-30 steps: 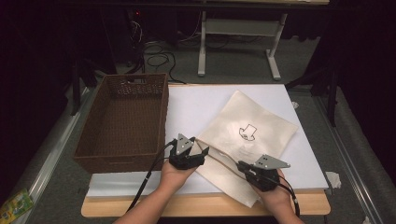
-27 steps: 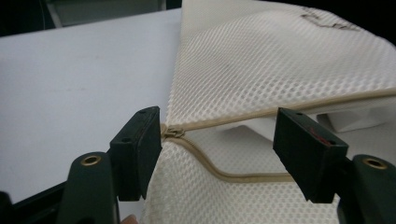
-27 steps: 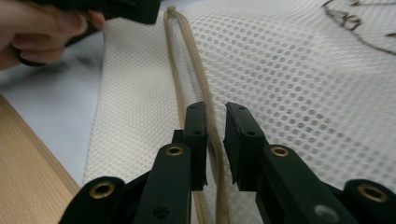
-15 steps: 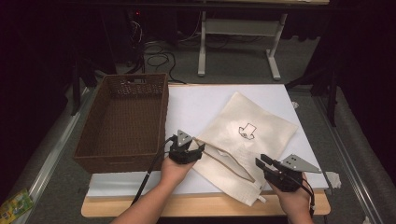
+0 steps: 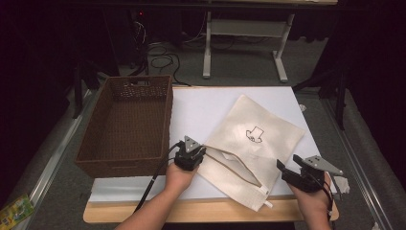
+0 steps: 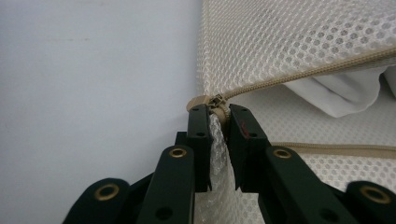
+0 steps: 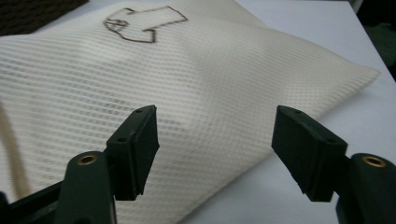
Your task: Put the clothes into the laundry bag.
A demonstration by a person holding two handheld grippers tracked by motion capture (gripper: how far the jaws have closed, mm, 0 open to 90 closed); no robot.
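A cream mesh laundry bag point(image 5: 268, 134) with a shirt outline drawn on it point(image 5: 254, 133) lies on the white tabletop point(image 5: 206, 105). Its tan zipper point(image 6: 299, 74) is open, and white cloth point(image 6: 341, 88) shows inside. My left gripper point(image 5: 203, 153) has just been closing and is shut on the bag's mesh corner point(image 6: 215, 140) at the zipper's end. My right gripper point(image 5: 282, 168) stands off the bag's lower right edge. Its jaws have just been opening, and in the right gripper view point(image 7: 215, 140) they stand wide apart with nothing pressed between them, the bag point(image 7: 210, 70) lying beyond.
A brown wicker basket point(image 5: 168, 115) stands on the table's left side, close to my left hand. The table's wooden front edge point(image 5: 201, 213) runs below the bag. A small crumpled white scrap point(image 5: 342, 184) lies by my right hand. Desk legs and cables stand behind the table.
My right gripper has let go, opened and moved to the right, off the bag. My left gripper has closed on the bag's corner by the zipper end and kept its place.
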